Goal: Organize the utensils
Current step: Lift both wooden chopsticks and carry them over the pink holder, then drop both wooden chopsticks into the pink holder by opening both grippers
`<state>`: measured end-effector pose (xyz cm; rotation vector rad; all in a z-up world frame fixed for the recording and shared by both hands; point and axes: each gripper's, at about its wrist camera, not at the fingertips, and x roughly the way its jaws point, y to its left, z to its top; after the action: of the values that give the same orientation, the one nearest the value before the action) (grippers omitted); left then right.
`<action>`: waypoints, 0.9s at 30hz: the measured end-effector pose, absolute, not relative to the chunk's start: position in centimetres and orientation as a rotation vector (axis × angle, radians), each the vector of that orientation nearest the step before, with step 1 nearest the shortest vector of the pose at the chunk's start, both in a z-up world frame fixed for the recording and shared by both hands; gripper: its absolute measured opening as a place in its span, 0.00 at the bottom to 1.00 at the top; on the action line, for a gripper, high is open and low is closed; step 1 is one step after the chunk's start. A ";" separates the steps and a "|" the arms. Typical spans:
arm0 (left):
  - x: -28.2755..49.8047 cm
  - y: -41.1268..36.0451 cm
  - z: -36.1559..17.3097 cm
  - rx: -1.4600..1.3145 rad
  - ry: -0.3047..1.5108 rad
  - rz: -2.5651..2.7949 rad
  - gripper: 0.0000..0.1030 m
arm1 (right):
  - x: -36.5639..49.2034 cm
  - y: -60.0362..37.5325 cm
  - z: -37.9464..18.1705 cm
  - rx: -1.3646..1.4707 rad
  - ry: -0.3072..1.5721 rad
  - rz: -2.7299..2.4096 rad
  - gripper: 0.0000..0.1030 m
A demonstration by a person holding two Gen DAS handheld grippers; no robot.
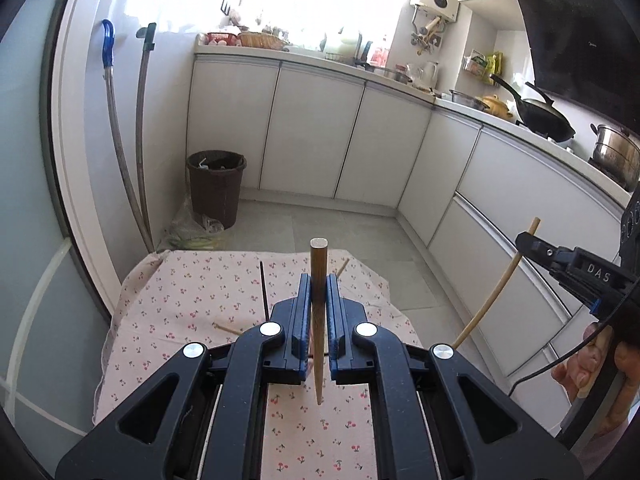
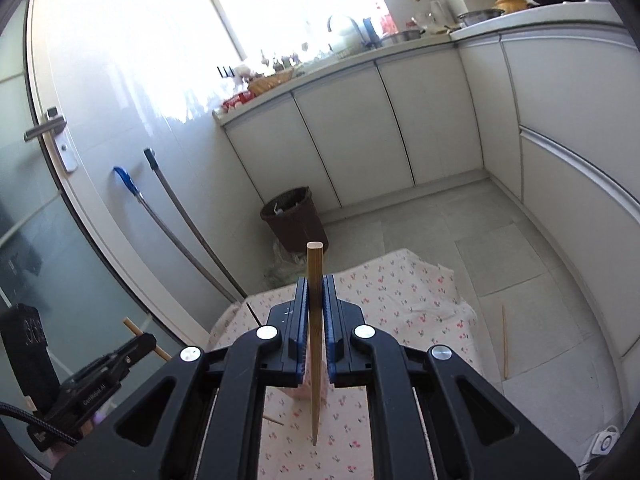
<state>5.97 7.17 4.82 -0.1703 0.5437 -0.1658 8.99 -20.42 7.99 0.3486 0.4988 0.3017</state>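
Observation:
My left gripper (image 1: 319, 281) is shut on a brown wooden chopstick (image 1: 319, 260) that stands upright between its blue pads, above a table under a cherry-print cloth (image 1: 180, 292). At the right edge of the left wrist view, the right gripper (image 1: 525, 241) pinches a pale bamboo chopstick (image 1: 492, 292) that slants down to the left. Seen from the right wrist, my right gripper (image 2: 316, 281) is shut on that pale chopstick (image 2: 315, 260), held upright over the cloth (image 2: 400, 292). The left gripper (image 2: 144, 341) shows at lower left with its brown chopstick (image 2: 130, 325).
Loose sticks lie on the cloth: a thin dark one (image 1: 264, 292) and two pale ones (image 1: 228, 329) (image 1: 342, 267). One chopstick (image 2: 504, 340) lies on the floor tiles. A brown bin (image 1: 216, 188), two mop handles (image 1: 120, 152), white cabinets (image 1: 312, 132) and a glass door (image 2: 60, 240) surround the table.

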 end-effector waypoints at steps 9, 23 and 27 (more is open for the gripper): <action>10.3 7.7 5.8 -0.187 0.436 -0.073 0.06 | 11.3 -18.5 9.4 0.405 0.356 0.291 0.07; 10.1 13.2 4.9 -0.383 0.398 0.003 0.34 | 14.2 -12.2 6.1 0.290 0.353 0.280 0.07; 9.7 13.3 5.5 -0.392 0.395 -0.012 0.36 | 14.6 -10.5 5.1 0.273 0.352 0.280 0.07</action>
<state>9.67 13.32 5.51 -0.3919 0.3955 -0.0124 14.57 -10.53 5.15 0.2733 0.3520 0.2804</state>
